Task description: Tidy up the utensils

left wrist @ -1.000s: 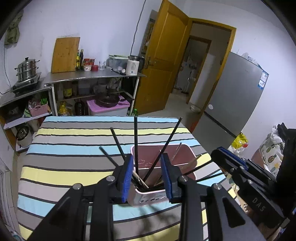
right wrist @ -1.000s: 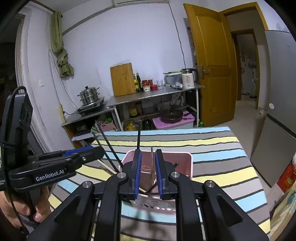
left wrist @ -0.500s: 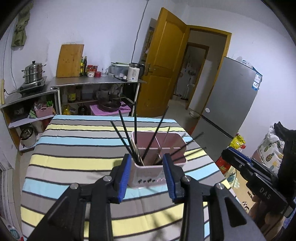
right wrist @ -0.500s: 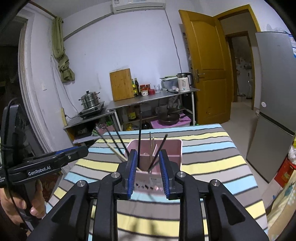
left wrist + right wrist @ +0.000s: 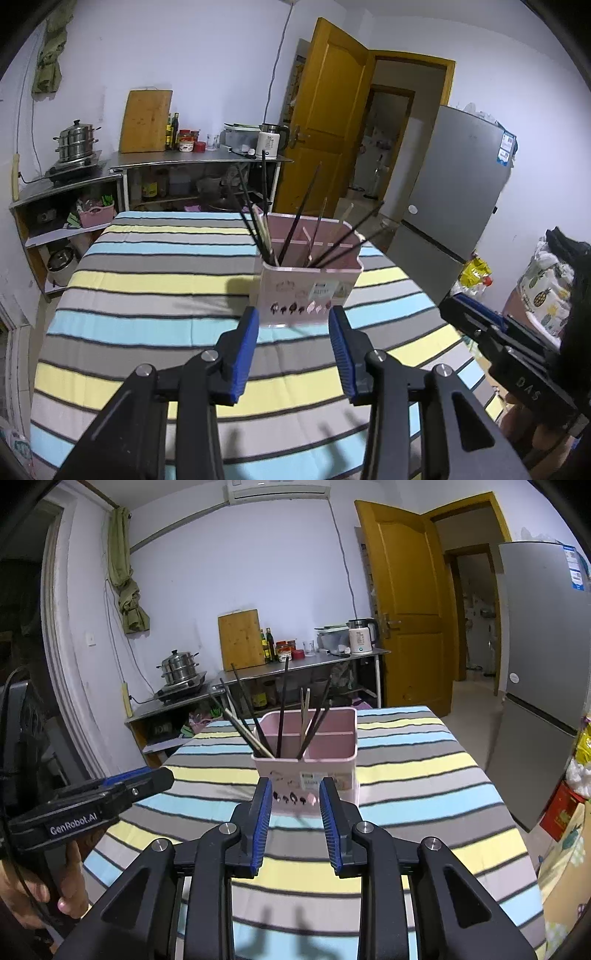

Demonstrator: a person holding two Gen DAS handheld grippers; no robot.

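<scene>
Step in hand: I judge this to be the pull-back after loading; both my grippers sit on the near side of the pink utensil holder [image 5: 308, 291], clear of it, with nothing left to place that I can see.
Left gripper [image 5: 293, 334]: jaws apart and empty; they have just been opening, and nothing lies between the blue pads [image 5: 246, 343].
Right gripper [image 5: 294, 806]: likewise parted and empty, jaws just been opening, only the holder's front wall showing beyond the gap.
Where the utensils are: the dark chopsticks [image 5: 282, 705] and a few pale wooden ones stand bunched in the holder, leaning outward over its rim, mostly in the left compartments; the right compartment [image 5: 330, 747] looks bare from my right view.
Where the holder is: upright on the striped cloth [image 5: 155, 266] covering the bench, towards the far right part of it.
How to do it well: I should keep both grippers low and straight on the way out, so no finger clips the long sticks that fan out sideways.
Risk: the holder looks light and top-heavy with leaning sticks; a nudge could tip it.
Check before finishing: the bare cloth near me shows no stray utensil, though its near edge is hidden behind my gripper arms.
</scene>
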